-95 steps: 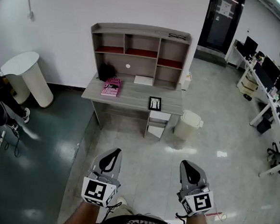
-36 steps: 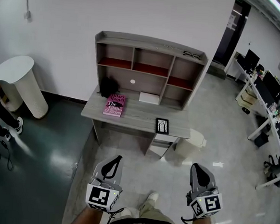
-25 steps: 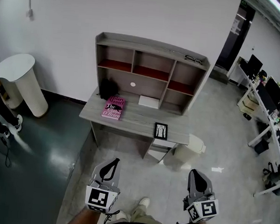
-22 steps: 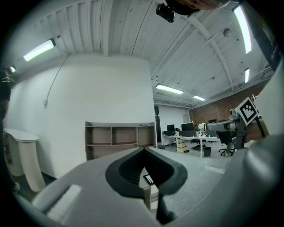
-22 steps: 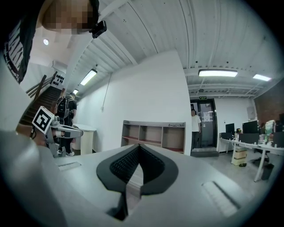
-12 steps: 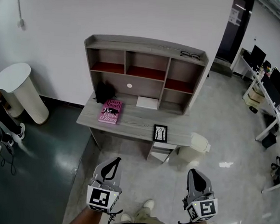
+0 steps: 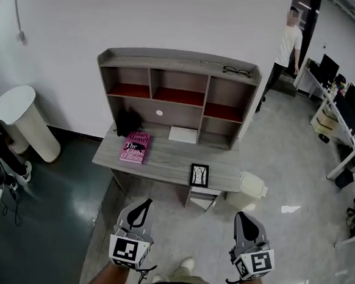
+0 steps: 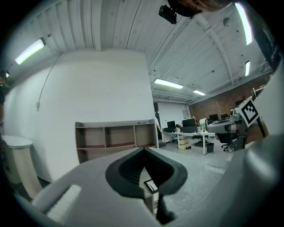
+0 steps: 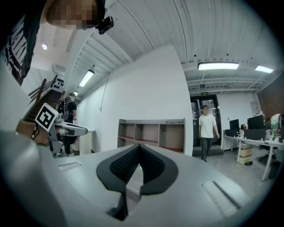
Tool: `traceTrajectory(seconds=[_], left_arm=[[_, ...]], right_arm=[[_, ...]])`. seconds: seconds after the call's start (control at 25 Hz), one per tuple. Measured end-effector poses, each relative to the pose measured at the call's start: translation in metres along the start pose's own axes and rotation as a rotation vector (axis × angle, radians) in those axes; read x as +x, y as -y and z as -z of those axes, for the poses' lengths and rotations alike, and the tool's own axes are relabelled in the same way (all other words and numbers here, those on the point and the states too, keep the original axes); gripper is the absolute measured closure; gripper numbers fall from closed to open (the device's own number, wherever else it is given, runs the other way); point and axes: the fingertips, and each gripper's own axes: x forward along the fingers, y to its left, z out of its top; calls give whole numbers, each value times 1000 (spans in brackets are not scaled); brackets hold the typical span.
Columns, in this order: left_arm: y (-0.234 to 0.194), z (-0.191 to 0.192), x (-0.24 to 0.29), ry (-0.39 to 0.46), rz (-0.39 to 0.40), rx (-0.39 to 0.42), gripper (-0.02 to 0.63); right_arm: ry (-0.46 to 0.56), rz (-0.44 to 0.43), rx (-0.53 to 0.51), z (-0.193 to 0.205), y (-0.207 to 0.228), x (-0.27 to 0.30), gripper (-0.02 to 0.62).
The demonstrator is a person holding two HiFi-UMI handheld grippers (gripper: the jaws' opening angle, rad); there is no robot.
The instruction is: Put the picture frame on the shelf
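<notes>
With both pairs of jaws closed and empty, your left hand-held gripper (image 7: 141, 204) and right hand-held gripper (image 7: 245, 216) face the picture frame (image 7: 199, 175). It lies flat on the tabletop (image 7: 163, 163) well ahead, slightly nearer the right.

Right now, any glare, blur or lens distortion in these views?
Head view: sharp, edges bowed, lamp glare on the glossy grey floor. Left gripper view, right gripper view: strong fisheye, black corners, close jaws soft, grey wooden shelf unit clear.
</notes>
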Motion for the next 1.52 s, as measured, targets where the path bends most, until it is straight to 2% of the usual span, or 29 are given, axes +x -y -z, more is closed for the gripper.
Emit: traceTrajectory(seconds=[0.24, 0.44, 0.72, 0.96, 1.52], left_arm=[[8, -16, 33, -3, 0, 18, 604], [16, -13, 57, -6, 12, 23, 604], [25, -20, 79, -4, -20, 14, 604], [30, -13, 82, -23, -62, 3, 604], [35, -13, 84, -40, -58, 5, 604]], right_arm=[[18, -10, 16, -1, 25, 15, 568], [18, -18, 29, -1, 45, 28, 568], [29, -41, 37, -3, 79, 43, 568], [20, -77, 47, 5, 90, 50, 568], [8, -83, 74, 15, 93, 50, 568]])
